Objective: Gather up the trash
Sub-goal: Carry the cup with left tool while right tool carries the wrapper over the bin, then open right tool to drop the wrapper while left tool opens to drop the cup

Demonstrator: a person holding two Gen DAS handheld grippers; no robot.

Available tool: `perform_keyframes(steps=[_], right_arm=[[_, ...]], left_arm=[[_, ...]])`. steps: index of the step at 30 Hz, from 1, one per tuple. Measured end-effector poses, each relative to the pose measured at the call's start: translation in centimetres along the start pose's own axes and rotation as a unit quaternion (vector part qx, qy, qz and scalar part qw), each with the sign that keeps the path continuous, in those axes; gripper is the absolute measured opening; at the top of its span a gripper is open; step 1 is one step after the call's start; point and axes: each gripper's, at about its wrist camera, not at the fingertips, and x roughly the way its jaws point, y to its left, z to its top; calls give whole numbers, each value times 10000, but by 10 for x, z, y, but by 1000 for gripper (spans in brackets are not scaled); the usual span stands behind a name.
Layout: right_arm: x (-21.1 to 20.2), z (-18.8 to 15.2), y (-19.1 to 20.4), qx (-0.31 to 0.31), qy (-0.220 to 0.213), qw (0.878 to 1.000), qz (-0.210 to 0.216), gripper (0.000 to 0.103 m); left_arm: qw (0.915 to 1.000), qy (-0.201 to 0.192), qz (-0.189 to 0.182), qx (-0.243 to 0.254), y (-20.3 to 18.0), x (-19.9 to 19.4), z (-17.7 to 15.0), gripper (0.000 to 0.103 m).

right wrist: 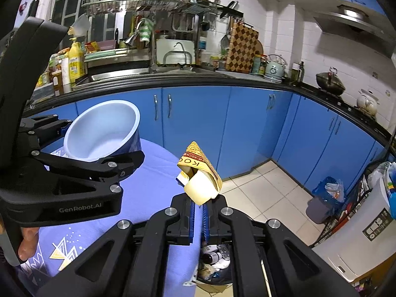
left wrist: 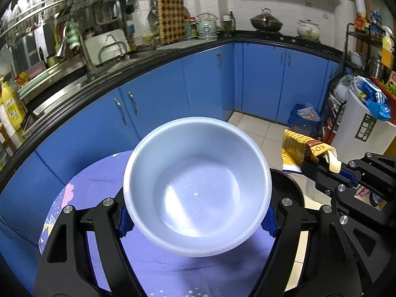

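Observation:
My left gripper [left wrist: 198, 220] is shut on a white plastic bowl [left wrist: 195, 185], held tilted above the purple table [left wrist: 104, 190]; it also shows in the right wrist view [right wrist: 99, 133]. My right gripper [right wrist: 200, 208] is shut on a yellow food wrapper [right wrist: 200, 173] with a cream lining, held above a black trash bin [right wrist: 215, 264] with rubbish in it. The wrapper also shows in the left wrist view [left wrist: 307, 148], right of the bowl, with the bin's rim [left wrist: 289, 185] below it.
Blue cabinets [left wrist: 210, 79] and a black countertop [left wrist: 148, 57] with a sink curve around the far side. A white bin [left wrist: 358, 128], a blue bag [left wrist: 304, 118] and a rack stand on the tiled floor at right.

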Motion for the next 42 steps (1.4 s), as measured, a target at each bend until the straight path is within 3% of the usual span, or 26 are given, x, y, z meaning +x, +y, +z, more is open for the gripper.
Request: perform_keyframes(steps=[14, 28, 42], right_arm=[[8, -20, -49, 368, 115, 9991, -176, 6], [42, -21, -77, 599, 220, 9977, -207, 7], [64, -20, -86, 686, 204, 9972, -220, 16]], left_arm=[[9995, 22, -88, 315, -44, 19, 15, 77], [9994, 156, -99, 294, -50, 52, 27, 77], [9992, 285, -89, 275, -54, 80, 34, 77]])
